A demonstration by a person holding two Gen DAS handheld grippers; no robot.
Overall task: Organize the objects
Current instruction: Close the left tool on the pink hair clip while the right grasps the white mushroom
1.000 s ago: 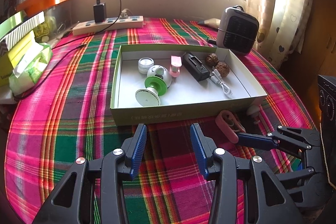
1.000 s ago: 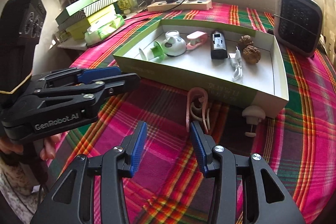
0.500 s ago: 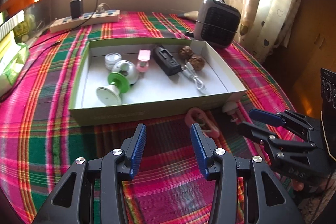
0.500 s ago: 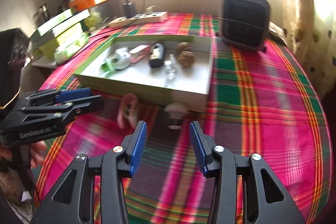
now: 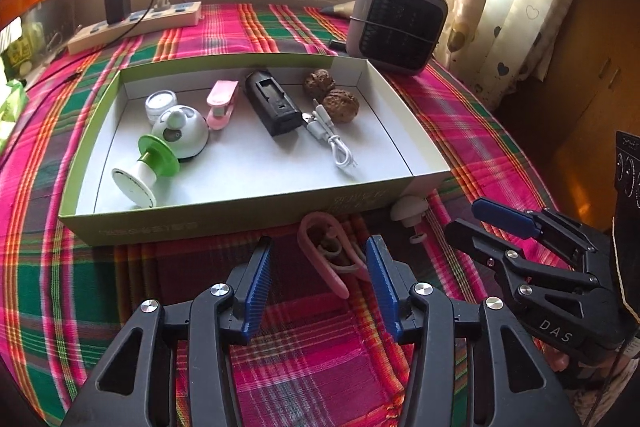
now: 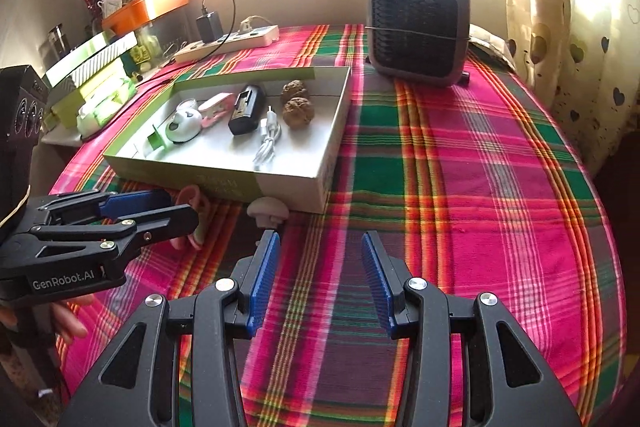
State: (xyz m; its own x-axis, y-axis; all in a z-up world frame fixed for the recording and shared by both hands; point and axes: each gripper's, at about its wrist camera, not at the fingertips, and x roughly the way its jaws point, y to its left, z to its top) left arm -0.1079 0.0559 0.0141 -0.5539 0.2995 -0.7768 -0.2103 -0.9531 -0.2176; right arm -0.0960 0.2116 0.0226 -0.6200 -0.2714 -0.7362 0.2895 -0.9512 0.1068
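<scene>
A pink hook-shaped clip [image 5: 307,242] lies on the plaid cloth just in front of the shallow green box [image 5: 240,223]. My left gripper [image 5: 319,254] hovers over it with jaws opening; the clip sits between the blue pads, which are not touching it. A white mushroom-shaped knob [image 5: 408,210] rests by the box's near right corner. My right gripper [image 6: 320,246] stands open over bare cloth, with the knob [image 6: 267,210] just beyond its left finger. The box holds a green-and-white suction piece [image 5: 148,167], a black charger [image 5: 272,103], a white cable [image 5: 332,139] and two walnuts [image 5: 340,101].
A grey fan heater [image 5: 400,23] stands behind the box at the right. A power strip [image 5: 136,23] with a plugged adapter lies at the back left. Stacked boxes [image 6: 92,67] and an orange tray sit off the table's left. A curtain hangs at the right.
My left gripper has shifted right until the pink clip lies between its fingers, and its jaws have spread wider. My right gripper swung right, off the clip toward the open cloth.
</scene>
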